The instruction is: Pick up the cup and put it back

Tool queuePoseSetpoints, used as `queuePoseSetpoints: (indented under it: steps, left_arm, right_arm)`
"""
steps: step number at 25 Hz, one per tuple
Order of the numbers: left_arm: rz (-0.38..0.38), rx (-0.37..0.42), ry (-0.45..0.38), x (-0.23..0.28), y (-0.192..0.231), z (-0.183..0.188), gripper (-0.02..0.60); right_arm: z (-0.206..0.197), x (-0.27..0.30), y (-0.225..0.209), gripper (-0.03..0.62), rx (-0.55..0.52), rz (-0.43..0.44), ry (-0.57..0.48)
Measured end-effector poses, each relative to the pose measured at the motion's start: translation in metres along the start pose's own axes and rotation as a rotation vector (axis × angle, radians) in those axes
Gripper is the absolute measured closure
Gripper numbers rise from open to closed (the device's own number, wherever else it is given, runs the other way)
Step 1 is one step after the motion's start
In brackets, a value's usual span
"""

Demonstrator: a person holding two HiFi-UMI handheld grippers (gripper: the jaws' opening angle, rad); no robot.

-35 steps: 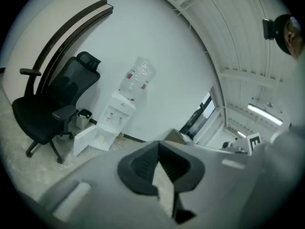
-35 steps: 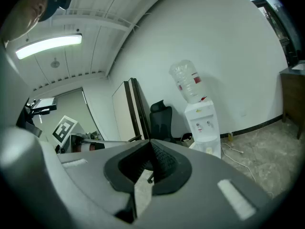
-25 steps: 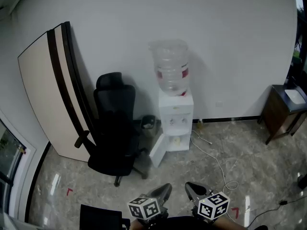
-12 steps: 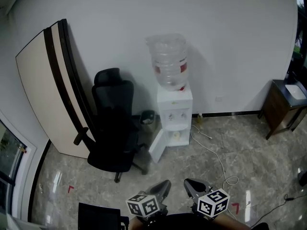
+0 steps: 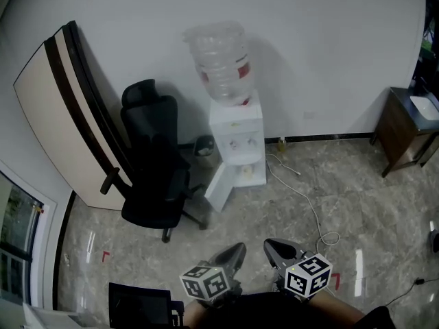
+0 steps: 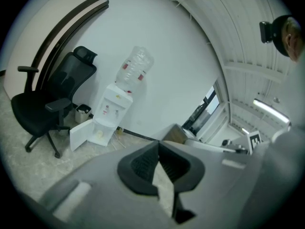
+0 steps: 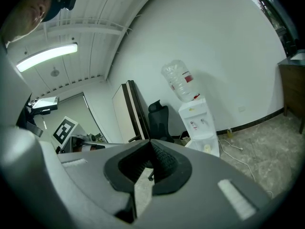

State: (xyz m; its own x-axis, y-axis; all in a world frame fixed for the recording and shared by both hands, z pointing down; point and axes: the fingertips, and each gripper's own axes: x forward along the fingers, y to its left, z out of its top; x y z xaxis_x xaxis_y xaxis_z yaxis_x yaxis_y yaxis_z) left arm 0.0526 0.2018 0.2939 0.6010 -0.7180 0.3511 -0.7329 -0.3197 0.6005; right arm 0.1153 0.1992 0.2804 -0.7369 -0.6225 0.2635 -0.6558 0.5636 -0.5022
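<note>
**Both grippers empty and clenched, well short of the water dispenser**

The left gripper (image 5: 238, 250) and the right gripper (image 5: 270, 245) sit side by side at the bottom of the head view, low over the marble-patterned floor (image 5: 363, 211), each showing its marker cube. In the left gripper view the dark ribbed fingers (image 6: 143, 163) meet at their tips with nothing between them. The right gripper view shows the same: its two pads are pressed together and hold nothing.

Ahead, against the white wall, stands a white water dispenser (image 5: 236, 146) with a clear bottle (image 5: 219, 60) upside down on top; the bottle carries a red label. The dispenser's lower door (image 5: 218, 187) hangs open to the left. Inside that open lower compartment sits a small pale thing that looks like the cup (image 5: 245, 172), though it is too small to make out for sure. It is well apart from both grippers.

Just left of the dispenser is a small waste bin (image 5: 204, 146), and left of that a black office chair (image 5: 154, 177). Behind the chair a large cream board (image 5: 62, 115) with dark edges leans on the wall. A white cable (image 5: 309, 211) trails from the dispenser's base across the floor and ends in a loop. A brown side cabinet (image 5: 405, 132) stands at the right edge.
</note>
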Motion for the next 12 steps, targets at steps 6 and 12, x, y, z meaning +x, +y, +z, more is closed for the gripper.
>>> queuePoseSetpoints:
  steps: [6,12]
  left_arm:
    - [0.046,-0.014,0.017,0.03,-0.021,-0.015,0.577]
    - [0.08,-0.057,-0.019,0.051,0.003,0.007,0.577]
  right_arm:
    - [0.008,-0.016,-0.038,0.585,0.023,0.036,0.012]
    - [0.02,0.011,-0.057,0.585,0.024,0.057,0.031]
